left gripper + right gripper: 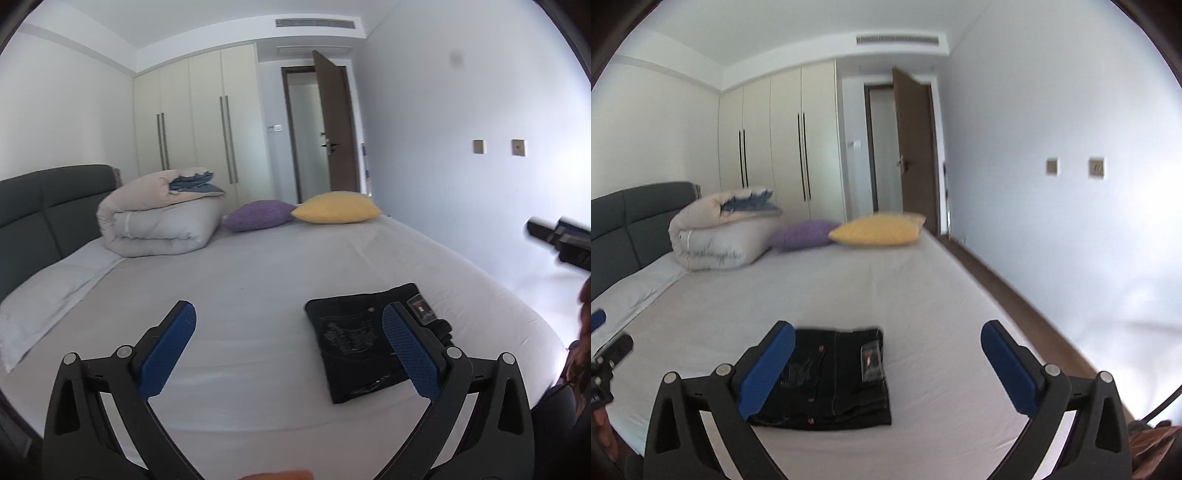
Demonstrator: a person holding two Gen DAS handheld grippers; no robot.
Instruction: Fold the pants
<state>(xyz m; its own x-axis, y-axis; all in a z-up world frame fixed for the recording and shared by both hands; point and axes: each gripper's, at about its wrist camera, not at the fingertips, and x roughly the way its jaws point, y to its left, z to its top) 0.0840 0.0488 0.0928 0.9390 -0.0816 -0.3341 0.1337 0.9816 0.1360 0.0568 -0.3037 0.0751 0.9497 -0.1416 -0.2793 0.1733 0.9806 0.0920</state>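
Note:
Dark denim pants (364,343) lie folded into a compact rectangle on the light bed sheet (240,288), with a tag on the top layer. In the left wrist view my left gripper (288,321) is open and empty above the bed, the pants behind its right finger. In the right wrist view the pants (834,380) lie flat behind the left finger of my right gripper (888,341), which is open, empty and held above them. The right gripper also shows at the right edge of the left wrist view (557,240).
A rolled duvet (159,218) sits by the grey headboard (44,206). A purple pillow (258,216) and a yellow pillow (338,208) lie at the far side. A pillow (44,295) lies at left. Wardrobe (195,118) and open door (334,122) stand behind. The bed edge runs along the right, with floor (1015,291) beyond.

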